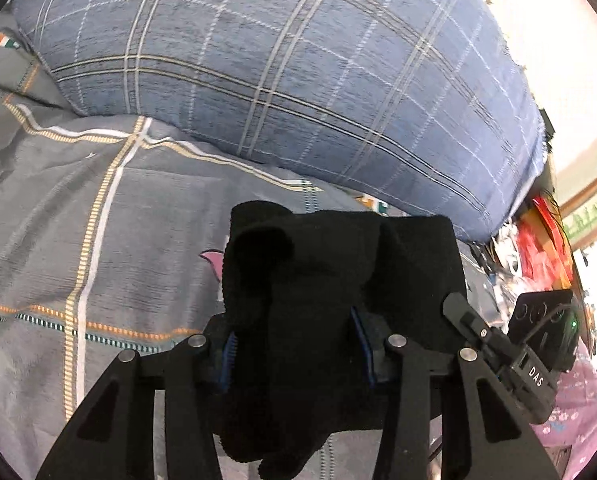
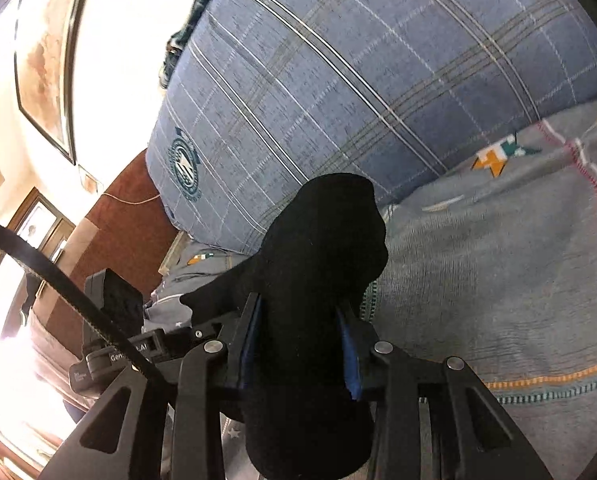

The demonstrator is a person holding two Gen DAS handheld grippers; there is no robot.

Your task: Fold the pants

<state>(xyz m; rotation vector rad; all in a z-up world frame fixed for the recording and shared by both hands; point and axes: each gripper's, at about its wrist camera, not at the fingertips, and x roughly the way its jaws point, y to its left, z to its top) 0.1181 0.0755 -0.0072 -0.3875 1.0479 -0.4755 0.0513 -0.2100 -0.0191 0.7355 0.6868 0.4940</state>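
1. Left gripper: jaws narrowed and clamped on a thick bunch of the black pants. The cloth fills the gap between the blue pads and spills out both ahead of the fingers and below them.
2. Right gripper: likewise closed on a gathered wad of the same black pants, which bulges forward past the fingertips and hangs beneath the jaws.
3. Location of the garment: raised off the grey patterned bedsheet, carried between the two grippers, in front of the large blue plaid pillow.
4. Governing relation: the right-hand tool shows at the right edge of the left wrist view, just beside the left one. The pants' edge therefore runs side to side between the two grips, with the remaining length hanging below.
5. Neither hand is nearer; both already hold the garment.
6. Hedge: the black fabric shows little detail, so whether the held edge is waistband or hem cannot be told.
7. Judgement: the next move likely calls for laying the hanging length flat on the bedsheet.
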